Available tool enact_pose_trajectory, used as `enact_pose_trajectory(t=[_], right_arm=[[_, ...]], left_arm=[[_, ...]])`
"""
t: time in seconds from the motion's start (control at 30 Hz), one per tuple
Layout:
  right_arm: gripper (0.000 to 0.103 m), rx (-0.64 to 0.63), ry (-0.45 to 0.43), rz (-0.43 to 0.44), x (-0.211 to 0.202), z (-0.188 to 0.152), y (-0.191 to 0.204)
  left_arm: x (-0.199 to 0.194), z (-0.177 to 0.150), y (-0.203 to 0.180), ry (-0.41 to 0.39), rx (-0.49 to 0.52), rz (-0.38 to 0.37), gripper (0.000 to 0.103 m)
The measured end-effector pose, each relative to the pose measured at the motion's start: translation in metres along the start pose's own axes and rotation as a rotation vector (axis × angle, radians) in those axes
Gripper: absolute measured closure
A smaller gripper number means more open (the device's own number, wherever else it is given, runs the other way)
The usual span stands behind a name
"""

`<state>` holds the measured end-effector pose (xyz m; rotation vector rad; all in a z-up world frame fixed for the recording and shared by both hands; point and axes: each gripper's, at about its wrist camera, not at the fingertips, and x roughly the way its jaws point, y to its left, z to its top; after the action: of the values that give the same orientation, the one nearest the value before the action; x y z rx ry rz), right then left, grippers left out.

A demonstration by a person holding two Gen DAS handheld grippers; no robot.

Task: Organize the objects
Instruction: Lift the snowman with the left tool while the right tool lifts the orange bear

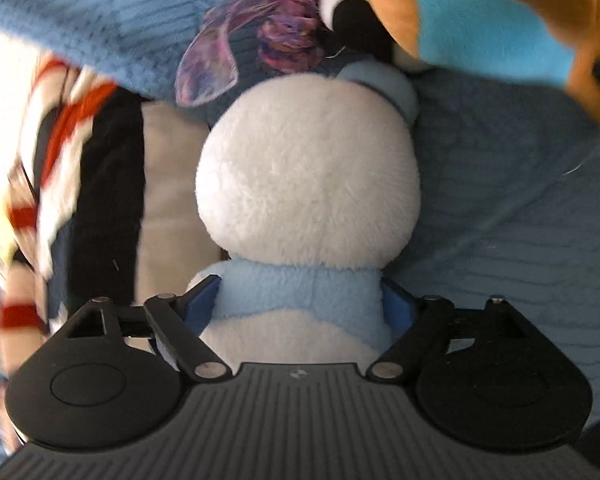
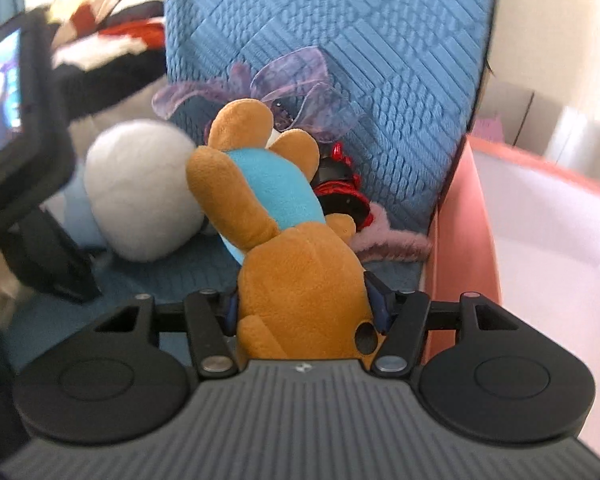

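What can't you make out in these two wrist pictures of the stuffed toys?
- White and blue toy: its face, turned away in both views.
- Brown toy: its lower end, hidden behind the right gripper; in the left wrist view cut off by the top edge.
- Striped cloth: blurred, at the left edge.
- Black and red thing: mostly hidden behind the brown toy.

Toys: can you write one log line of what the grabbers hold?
left gripper: white-blue plush | right gripper: brown plush
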<state>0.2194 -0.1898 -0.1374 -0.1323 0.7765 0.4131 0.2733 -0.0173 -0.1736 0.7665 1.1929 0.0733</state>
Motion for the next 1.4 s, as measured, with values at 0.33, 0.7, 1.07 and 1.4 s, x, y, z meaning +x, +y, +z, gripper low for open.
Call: enact_pose_trajectory(t=[0.33,0.7,1.07,1.4], right_arm=[[0.041,0.136,0.012,0.064,-0.017,-0.007,-0.013],[0.041,0.176,0.068,0.141,-0.022,-0.015,-0.001],[0.034,0.17,0.129,0.133,-0.014,-0.027,0.006],[0.02,0.177,0.144,0.14,0.0,-0.032,0.006]], left_arm=[[-0.029,-0.053,0.031,0.004,-0.43,-0.284,0.023],[-0.05,-0.119,0.05,-0.051,-0.807,-0.504,0.033],[-0.045,-0.121,0.026,-0.085,-0.815,-0.52,0.007],[-0.021,-0.121,0.019,-0.075,-0.843,-0.507,0.003]])
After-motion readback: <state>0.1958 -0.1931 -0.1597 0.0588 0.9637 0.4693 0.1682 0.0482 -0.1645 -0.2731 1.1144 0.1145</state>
